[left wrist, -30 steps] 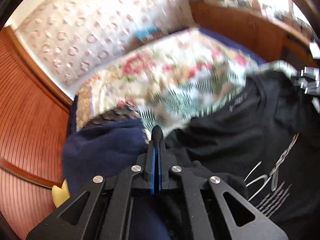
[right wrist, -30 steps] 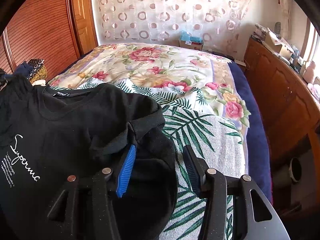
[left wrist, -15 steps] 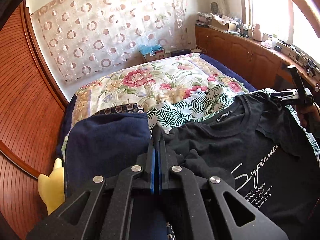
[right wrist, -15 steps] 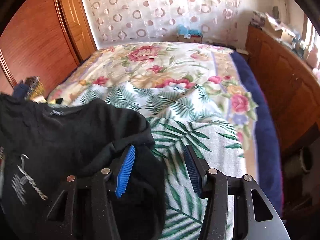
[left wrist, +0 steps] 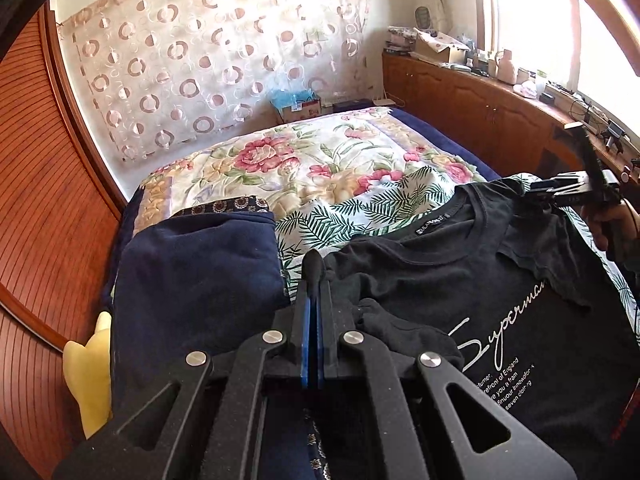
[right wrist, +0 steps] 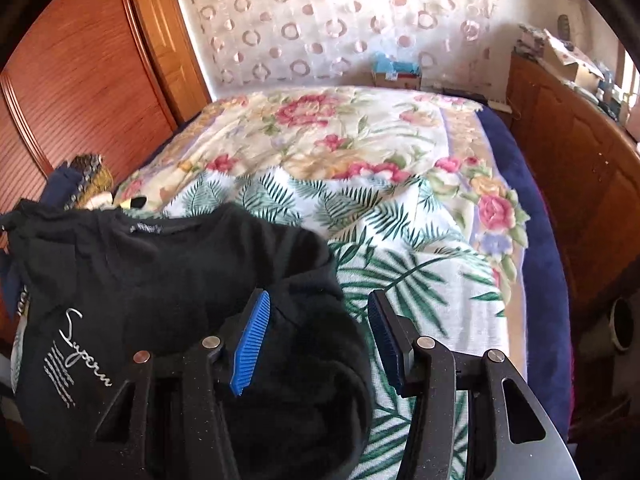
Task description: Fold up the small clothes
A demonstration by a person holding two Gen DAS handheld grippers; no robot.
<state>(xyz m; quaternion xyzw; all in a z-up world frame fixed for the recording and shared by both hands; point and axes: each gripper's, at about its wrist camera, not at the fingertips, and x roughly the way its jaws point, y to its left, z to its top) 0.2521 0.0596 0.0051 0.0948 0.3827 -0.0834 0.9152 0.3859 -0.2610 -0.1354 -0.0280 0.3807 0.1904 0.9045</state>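
Navy garment just beside black T-shirt, on floral bedspread.

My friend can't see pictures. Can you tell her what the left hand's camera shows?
The left claw is shut, its tip at a bunched black sleeve of a black T-shirt with white writing, spread on a flowery bed cover. A folded navy garment lies to its left, and the right claw is at the shirt's far shoulder.
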